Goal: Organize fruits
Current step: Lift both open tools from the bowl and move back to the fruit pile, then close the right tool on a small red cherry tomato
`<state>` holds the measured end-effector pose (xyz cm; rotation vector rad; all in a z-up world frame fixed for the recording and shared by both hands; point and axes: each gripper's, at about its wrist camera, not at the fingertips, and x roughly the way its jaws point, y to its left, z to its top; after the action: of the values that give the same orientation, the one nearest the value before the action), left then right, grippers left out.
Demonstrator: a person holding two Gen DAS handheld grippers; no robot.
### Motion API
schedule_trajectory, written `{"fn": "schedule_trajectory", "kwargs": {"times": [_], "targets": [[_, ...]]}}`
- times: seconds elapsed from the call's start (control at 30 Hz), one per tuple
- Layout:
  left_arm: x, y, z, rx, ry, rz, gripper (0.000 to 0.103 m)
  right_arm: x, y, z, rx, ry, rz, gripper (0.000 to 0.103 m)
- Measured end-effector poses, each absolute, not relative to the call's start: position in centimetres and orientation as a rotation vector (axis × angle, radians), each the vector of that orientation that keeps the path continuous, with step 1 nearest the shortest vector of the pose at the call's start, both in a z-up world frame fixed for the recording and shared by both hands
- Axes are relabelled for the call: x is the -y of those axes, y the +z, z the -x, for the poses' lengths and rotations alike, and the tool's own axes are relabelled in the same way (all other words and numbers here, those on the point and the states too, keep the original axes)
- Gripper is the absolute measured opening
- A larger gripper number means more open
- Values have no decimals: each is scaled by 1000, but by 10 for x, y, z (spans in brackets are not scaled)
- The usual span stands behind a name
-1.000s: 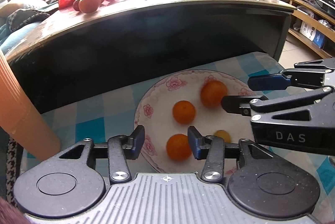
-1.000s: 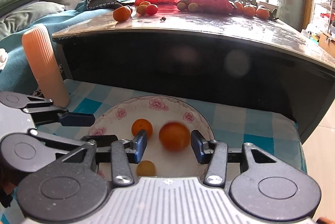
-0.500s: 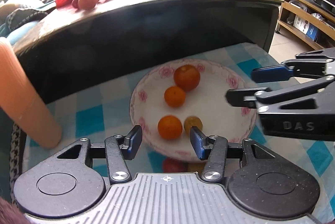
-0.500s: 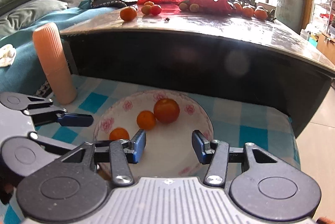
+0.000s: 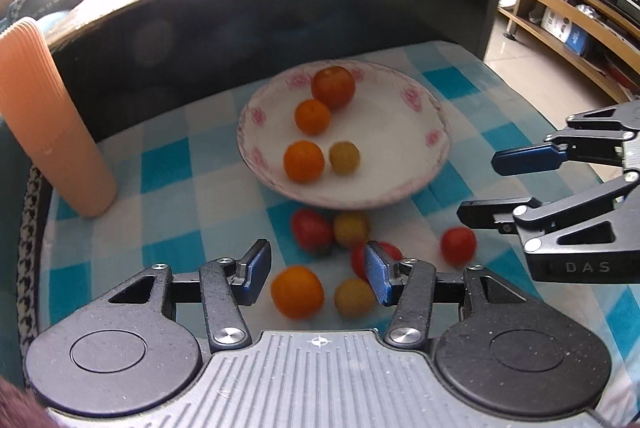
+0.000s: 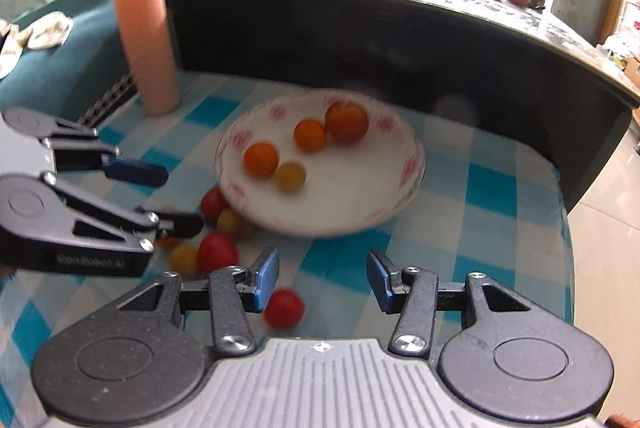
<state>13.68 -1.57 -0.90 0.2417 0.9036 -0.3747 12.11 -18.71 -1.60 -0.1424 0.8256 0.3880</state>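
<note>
Both pairs of tongs stand open and hold nothing. The left tongs [image 5: 318, 274] hover low over loose fruit on the checked cloth [image 5: 168, 188]: an orange fruit [image 5: 297, 291] and a yellow one [image 5: 354, 297] lie between and just below its blue tips, neither touched by the pads. The right tongs [image 6: 323, 278] hang above the cloth nearer its right edge, with one red tomato [image 6: 283, 308] just beside the left tip and nothing between the jaws.

Beyond the tips, more loose fruit lies against the near rim of the plate [image 5: 432, 108]: a red one [image 5: 311, 230], a yellow one [image 5: 351, 228], another red [image 5: 390, 252] half hidden behind the left tongs' tip, and a red one [image 5: 458, 245] off toward the right tongs. The white flowered plate sits mid-cloth and carries four pieces toward its left side: a big dark-orange one [image 5: 333, 87], two smaller orange, one yellowish. An orange ribbed tube [image 5: 48, 124] stands at the cloth's far left corner. Behind it all runs a dark table [image 5: 280, 0] with more fruit and a red bag on top.

As I judge it, the step in hand is choosing the next loose piece to fetch. The left tongs need only sink a little, centre on the orange fruit and close gently; the round fruit may roll off if nudged by one pad first.
</note>
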Motion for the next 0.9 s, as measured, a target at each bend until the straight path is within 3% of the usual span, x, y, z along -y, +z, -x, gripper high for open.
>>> {"fn": "schedule_trajectory", "kwargs": {"times": [0.27,0.9], "targets": [[26,-21,-121,-923,-449,-295,64,185,-30,-120,-889,427,183,61],[26,-21,-111,-907,-570,-287,61,169,-42,-131,-930,498,196,61]]}}
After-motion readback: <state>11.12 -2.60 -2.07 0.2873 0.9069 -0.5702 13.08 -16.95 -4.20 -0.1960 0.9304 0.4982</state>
